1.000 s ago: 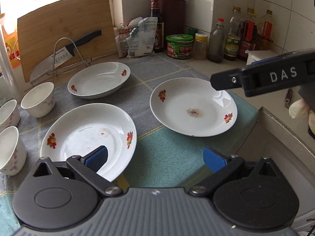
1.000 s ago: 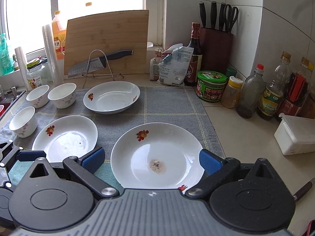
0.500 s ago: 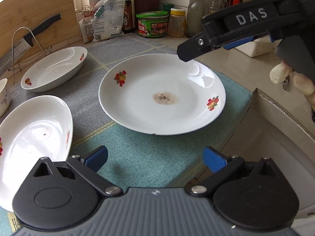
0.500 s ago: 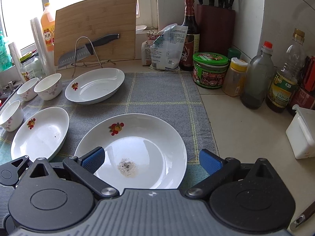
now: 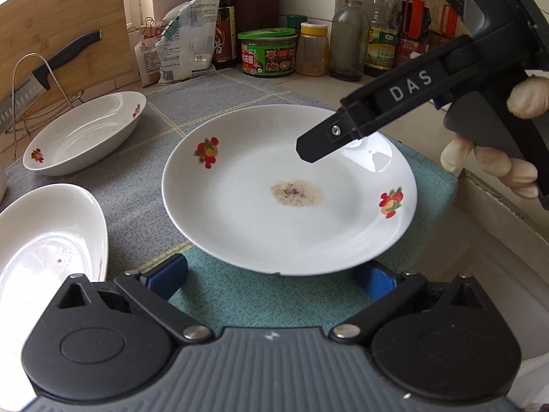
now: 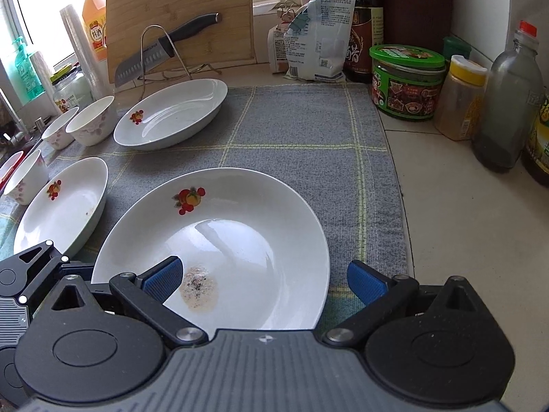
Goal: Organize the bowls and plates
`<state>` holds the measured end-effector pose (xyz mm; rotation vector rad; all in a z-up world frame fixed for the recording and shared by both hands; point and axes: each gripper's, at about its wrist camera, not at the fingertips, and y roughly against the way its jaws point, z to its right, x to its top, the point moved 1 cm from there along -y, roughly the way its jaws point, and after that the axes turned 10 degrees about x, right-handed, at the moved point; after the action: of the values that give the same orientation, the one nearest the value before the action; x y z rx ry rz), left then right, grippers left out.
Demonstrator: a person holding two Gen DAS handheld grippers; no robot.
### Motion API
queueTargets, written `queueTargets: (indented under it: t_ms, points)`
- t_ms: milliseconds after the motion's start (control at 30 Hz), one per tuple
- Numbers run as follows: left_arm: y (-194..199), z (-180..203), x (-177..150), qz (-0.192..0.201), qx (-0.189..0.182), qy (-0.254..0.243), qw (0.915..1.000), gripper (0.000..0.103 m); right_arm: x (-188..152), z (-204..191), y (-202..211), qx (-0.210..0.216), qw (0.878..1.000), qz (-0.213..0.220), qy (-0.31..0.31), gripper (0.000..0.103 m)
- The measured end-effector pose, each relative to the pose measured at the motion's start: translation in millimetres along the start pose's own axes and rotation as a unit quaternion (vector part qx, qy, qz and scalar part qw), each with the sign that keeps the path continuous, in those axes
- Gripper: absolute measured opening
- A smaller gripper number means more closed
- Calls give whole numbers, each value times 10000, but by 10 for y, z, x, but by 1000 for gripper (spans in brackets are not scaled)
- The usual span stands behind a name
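the left gripper (image 5: 271,283) is spread wide with nothing in it, its blue pads either side of the near rim of the stained plate (image 5: 288,189); one pad sits clear on the teal part of the mat, the other is partly tucked under the rim. a second ago this gripper was over the plate on the left (image 5: 48,240) and has since swung right and pressed in close, so the stained plate now fills its view. the right gripper (image 6: 264,279) is wide as well and empty; it has come down over the same plate from the other side, one pad hovering above the brown smear at the plate's centre, the other out past the rim over the mat. from the left wrist view its black finger reaches over the far part of the plate.

both tools closing on one plate suggests this is the first piece to be lifted, probably for stacking onto another. it rests on the cloth mat (image 6: 302,130) near the front edge of the table, and nothing has been stacked yet.

further out, the plate on the left lies just beside it, a third plate (image 6: 171,116) sits behind near the knife rack, and the small bowls (image 6: 92,125) are grouped at the far left, all apart and single.
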<state>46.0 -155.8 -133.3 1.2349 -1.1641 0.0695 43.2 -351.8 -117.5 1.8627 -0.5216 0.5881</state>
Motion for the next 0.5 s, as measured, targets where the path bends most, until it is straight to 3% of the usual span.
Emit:
queueTargets:
  t_ms: [200,500]
  points:
    - [-13,-26,-31,227,-87,-46,9997,103,70,120,-203,486,9979,-426,81,103]
    - [-28,-32,-10,183,-128,-108,9997,103,167,132,-273,723,9927,-762,586,103]
